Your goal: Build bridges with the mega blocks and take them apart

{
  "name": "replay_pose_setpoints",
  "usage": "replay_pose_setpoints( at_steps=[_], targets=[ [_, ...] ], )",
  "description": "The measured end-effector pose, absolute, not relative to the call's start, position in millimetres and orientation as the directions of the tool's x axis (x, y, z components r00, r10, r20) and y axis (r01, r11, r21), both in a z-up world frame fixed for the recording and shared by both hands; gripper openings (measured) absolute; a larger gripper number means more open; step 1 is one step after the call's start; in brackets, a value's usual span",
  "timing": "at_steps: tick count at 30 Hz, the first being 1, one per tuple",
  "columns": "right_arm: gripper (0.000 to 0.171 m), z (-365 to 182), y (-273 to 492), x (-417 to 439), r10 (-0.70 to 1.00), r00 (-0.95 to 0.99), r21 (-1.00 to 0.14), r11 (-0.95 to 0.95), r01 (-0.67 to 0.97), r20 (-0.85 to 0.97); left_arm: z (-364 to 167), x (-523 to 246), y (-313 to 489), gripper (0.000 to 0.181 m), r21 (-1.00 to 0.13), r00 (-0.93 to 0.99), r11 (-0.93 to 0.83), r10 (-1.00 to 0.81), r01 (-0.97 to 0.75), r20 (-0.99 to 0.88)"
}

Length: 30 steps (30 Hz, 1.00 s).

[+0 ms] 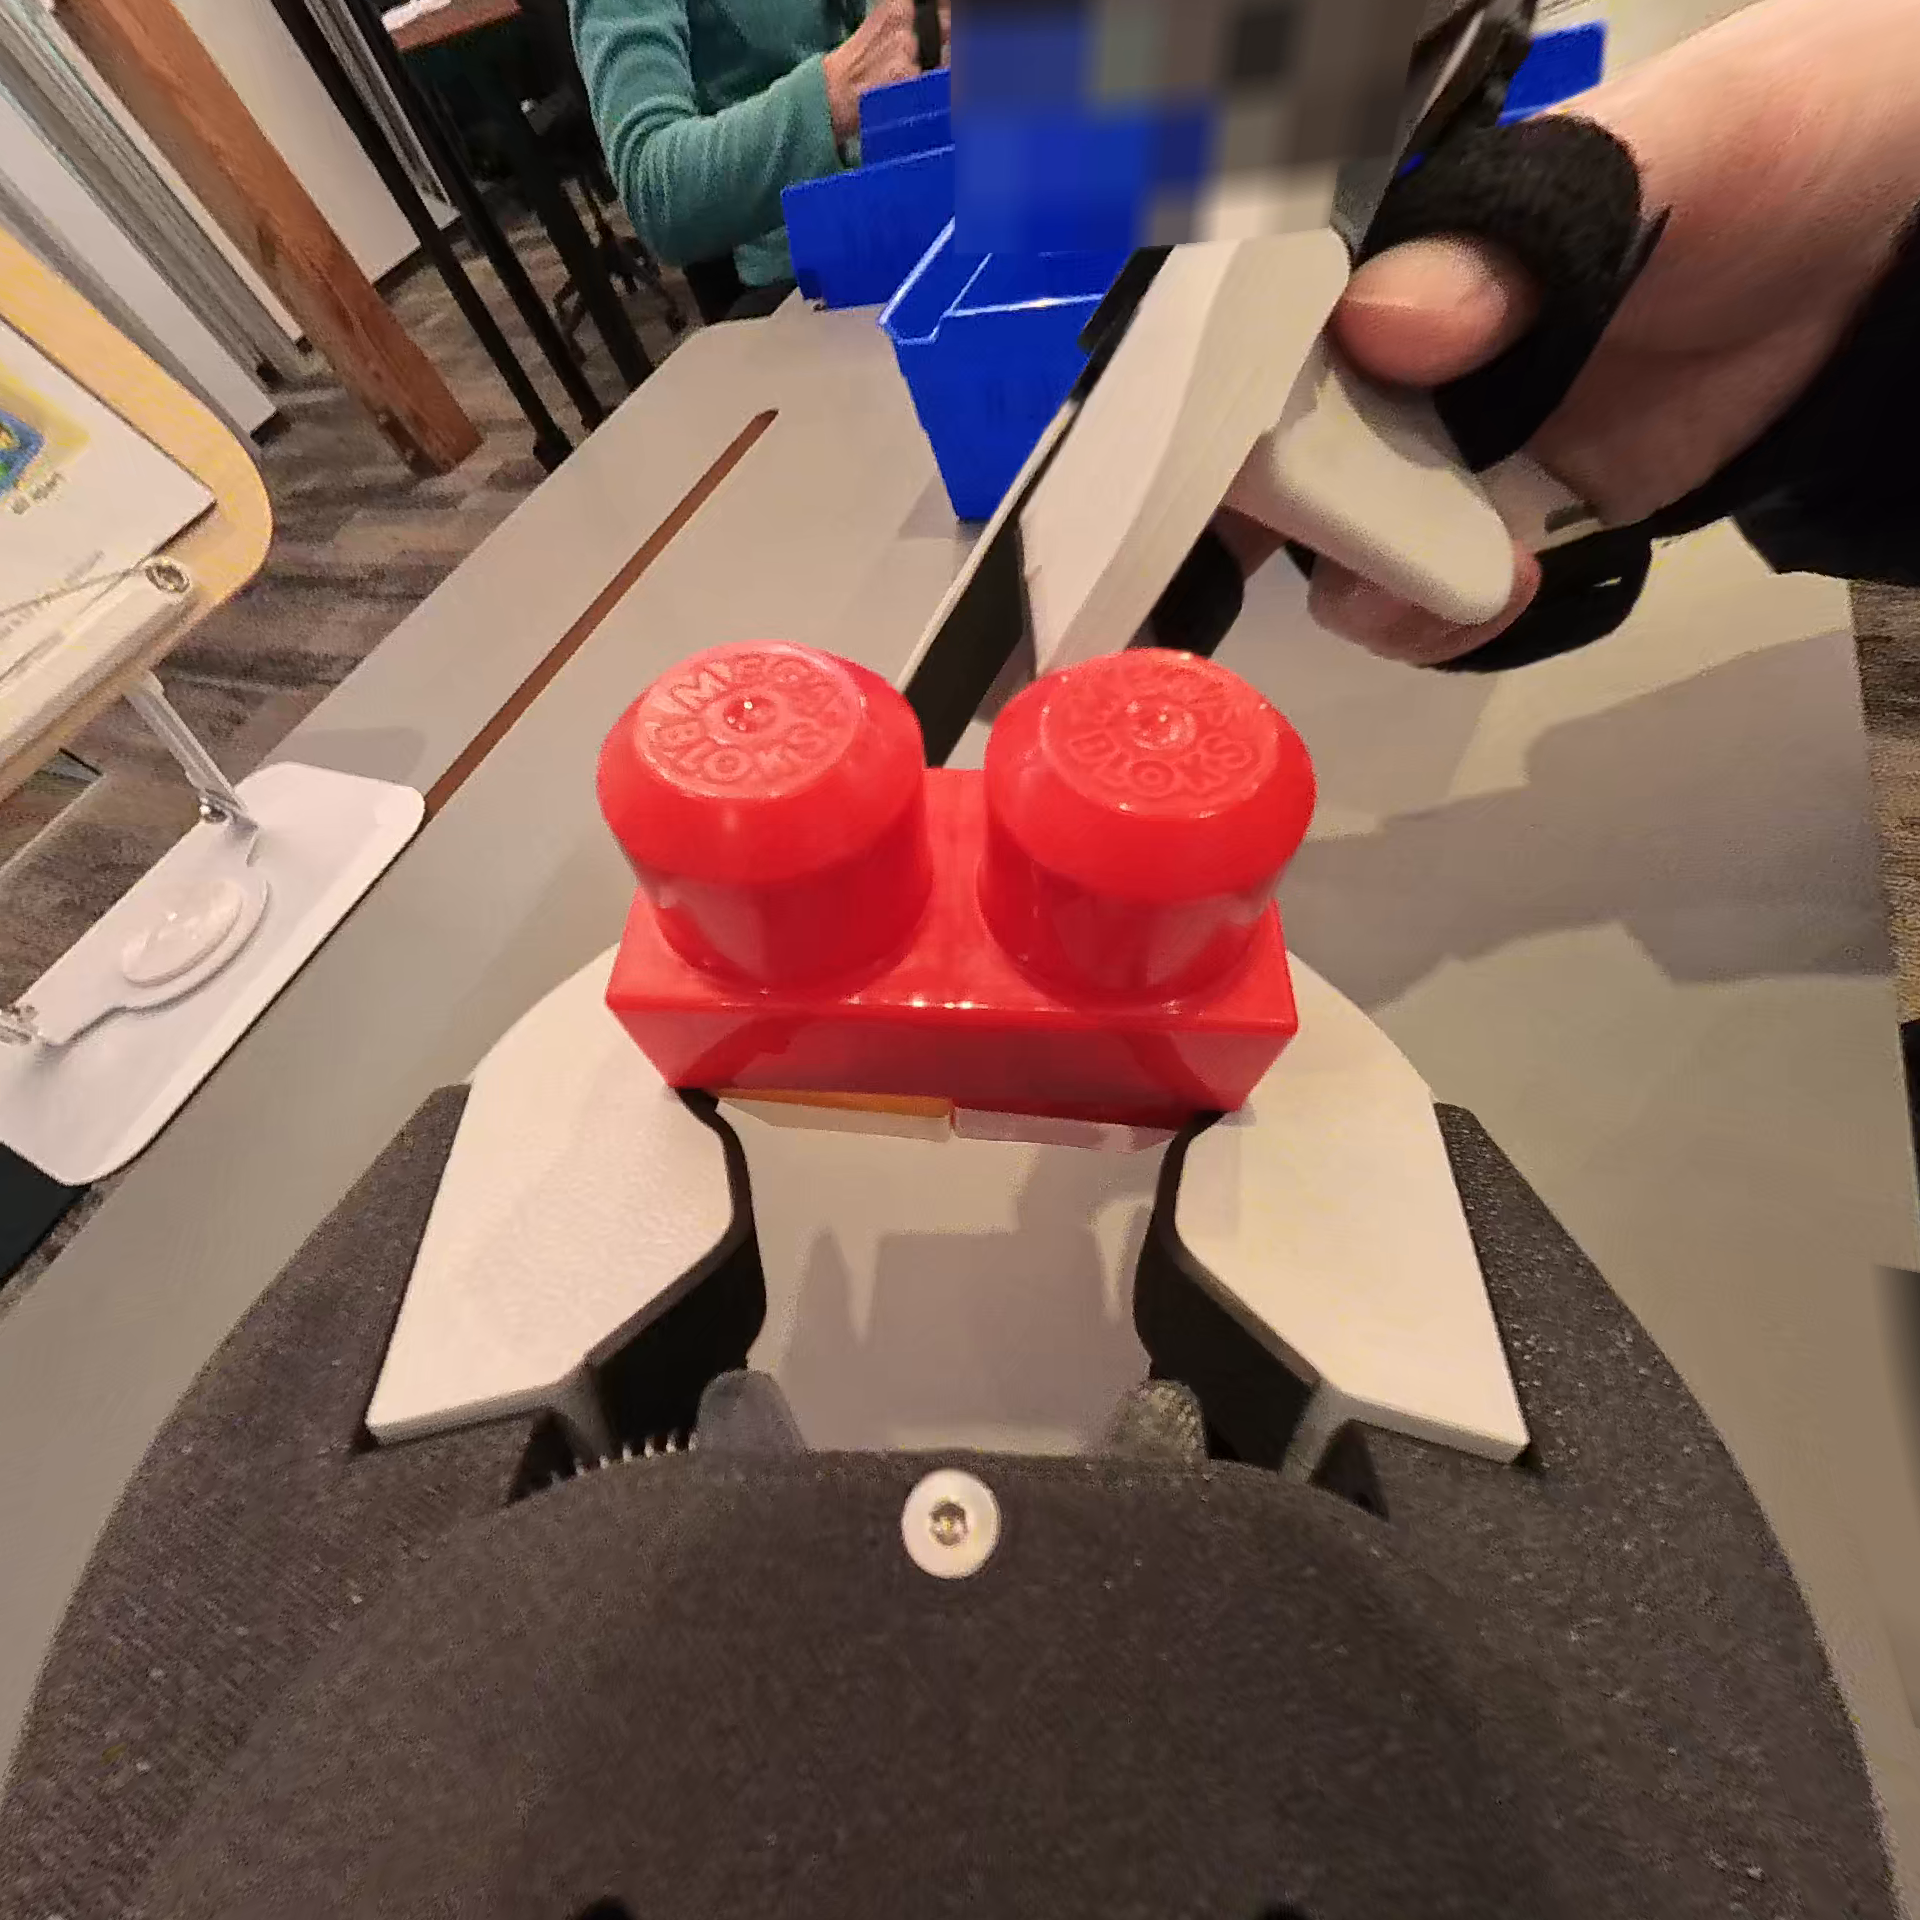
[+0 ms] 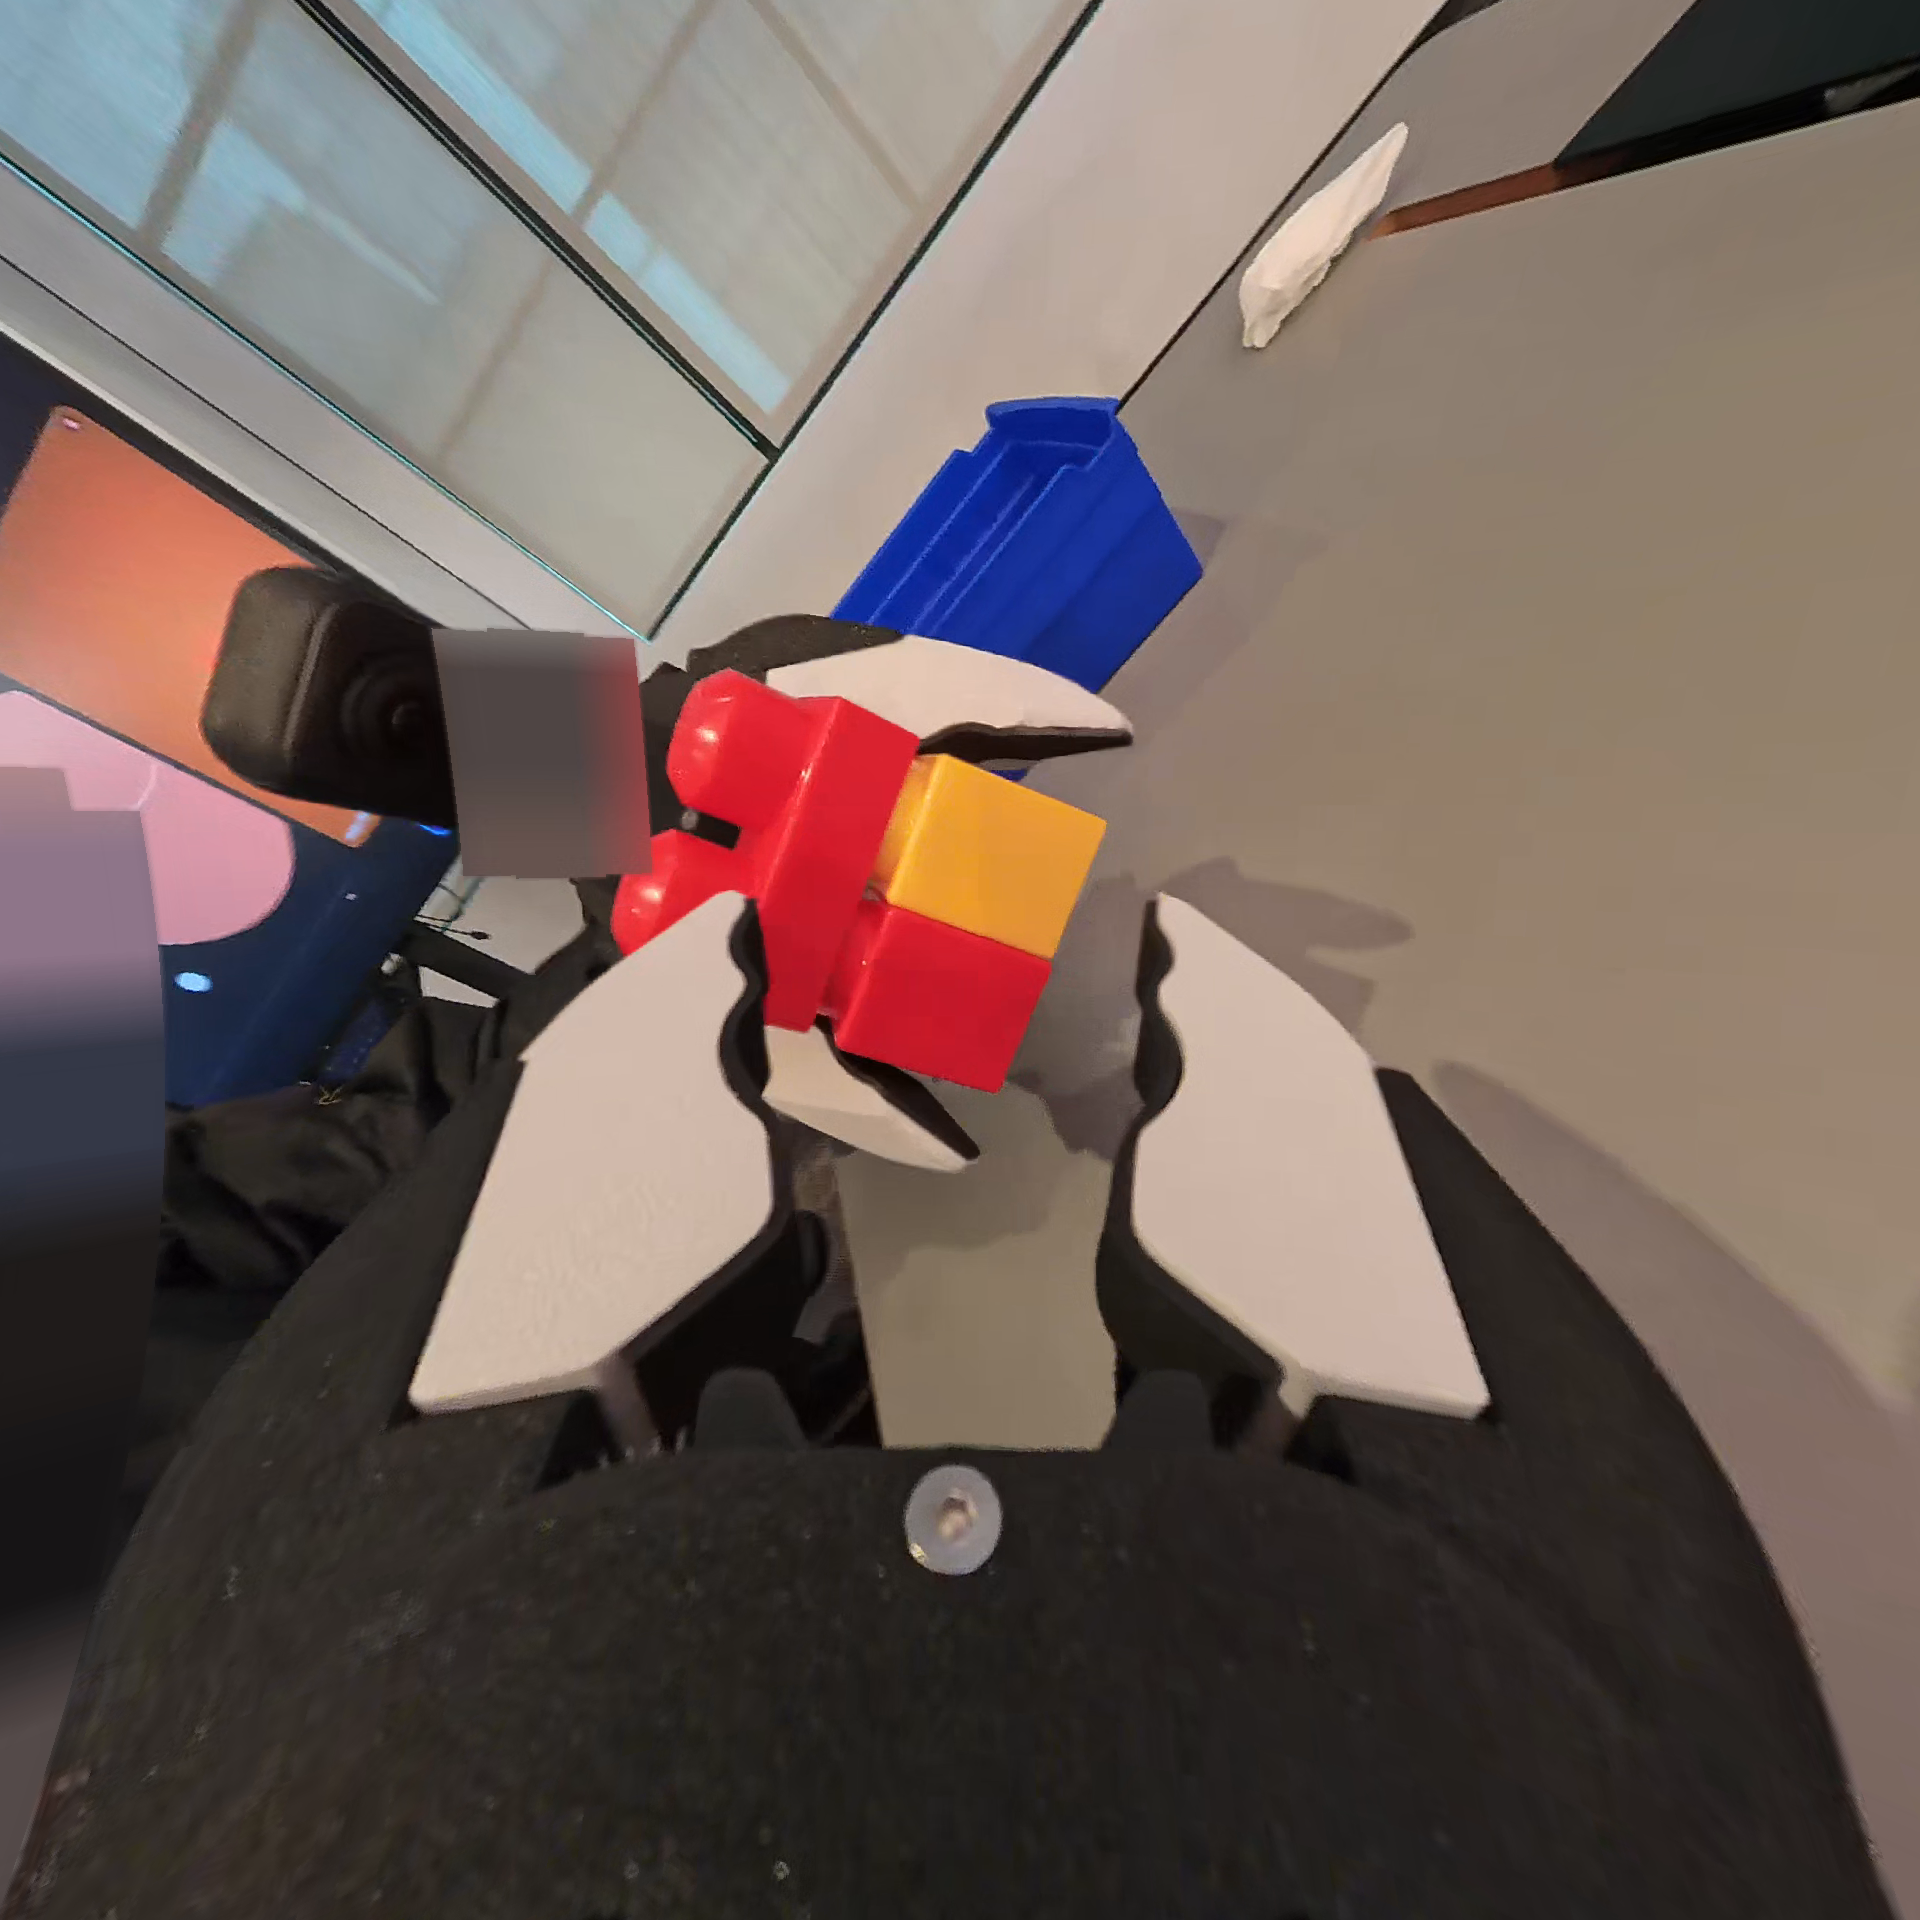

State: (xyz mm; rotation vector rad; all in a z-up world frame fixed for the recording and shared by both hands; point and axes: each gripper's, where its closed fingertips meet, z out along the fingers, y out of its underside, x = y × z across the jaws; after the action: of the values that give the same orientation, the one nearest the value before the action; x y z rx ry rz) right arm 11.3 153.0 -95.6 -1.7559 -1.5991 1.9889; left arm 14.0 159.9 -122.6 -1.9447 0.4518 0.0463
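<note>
Grey table (image 1: 1558, 1091), left tongs (image 1: 951, 1117) clamping red block (image 1: 951, 997)

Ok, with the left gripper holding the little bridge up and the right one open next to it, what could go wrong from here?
1. The left gripper seems to clamp only the red two-stud block; the yellow block and small red block hang from it by stud fit alone, so a tug could drop one onto the grey table.
2. The open right gripper is crowded against the left gripper's fingers; closing now may pinch a finger instead of a block.
</note>
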Motion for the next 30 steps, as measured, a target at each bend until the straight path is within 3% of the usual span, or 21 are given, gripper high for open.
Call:
replay_pose_setpoints(
  at_steps=[6,12,16,23,30],
  targets=[
    [0.081,-89,139,10,0.518,-0.354,-0.614,-0.518,0.595,-0.779,-114,23,161,0.09,-0.898,0.916,-0.287,-0.324,-0.334,-0.238],
    [0.078,-90,143,11,0.519,-0.332,-0.601,-0.531,0.597,-0.788,-112,23,160,0.09,-0.922,0.921,-0.267,-0.344,-0.281,-0.181],
    [0.074,-80,146,13,0.597,-0.408,-0.711,-0.456,0.536,-0.691,-109,25,159,0.09,-0.939,0.923,-0.282,-0.377,-0.198,-0.082],
    [0.071,-39,144,26,0.683,-0.632,-0.929,-0.219,0.299,-0.365,-108,38,149,0.09,-0.929,0.854,-0.366,-0.501,-0.059,0.143],
    [0.07,-47,147,20,0.771,-0.603,-0.966,-0.06,0.25,-0.204,-127,25,153,0.09,-0.886,0.897,-0.449,-0.43,-0.117,0.099]
  ],
)
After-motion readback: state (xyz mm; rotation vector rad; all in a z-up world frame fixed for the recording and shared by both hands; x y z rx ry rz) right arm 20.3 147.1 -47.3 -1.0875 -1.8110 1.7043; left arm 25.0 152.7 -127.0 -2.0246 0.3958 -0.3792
